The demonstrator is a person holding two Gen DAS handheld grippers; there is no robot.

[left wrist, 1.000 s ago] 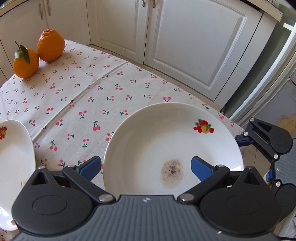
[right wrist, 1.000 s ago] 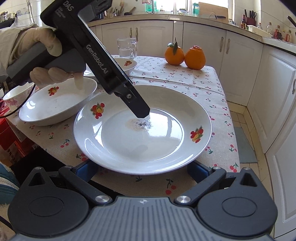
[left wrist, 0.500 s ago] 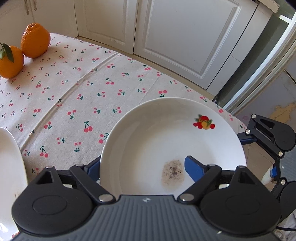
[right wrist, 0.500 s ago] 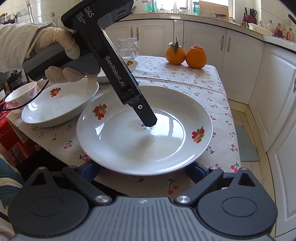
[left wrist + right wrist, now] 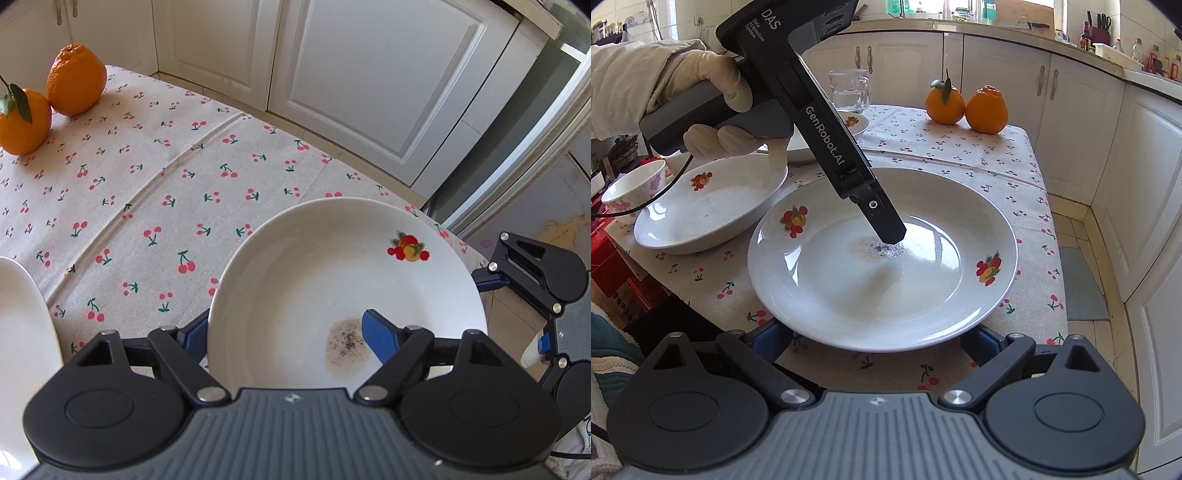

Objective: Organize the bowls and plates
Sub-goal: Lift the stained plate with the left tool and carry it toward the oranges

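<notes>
Oranges point(image 5: 966, 104), glass mug point(image 5: 848, 91) beyond plate point(image 5: 332, 280) (left hand-held gripper point(image 5: 286, 334) closing astride rim; right point(image 5: 877, 338) wide)

Both wrist views look down—close—on one plate point(image 5: 332, 280).

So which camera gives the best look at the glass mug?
The right wrist view: the glass mug stands in full sight at the table's far side, behind the plates. The left wrist view doesn't show it at all; it looks at the stained plate and oranges.
</notes>
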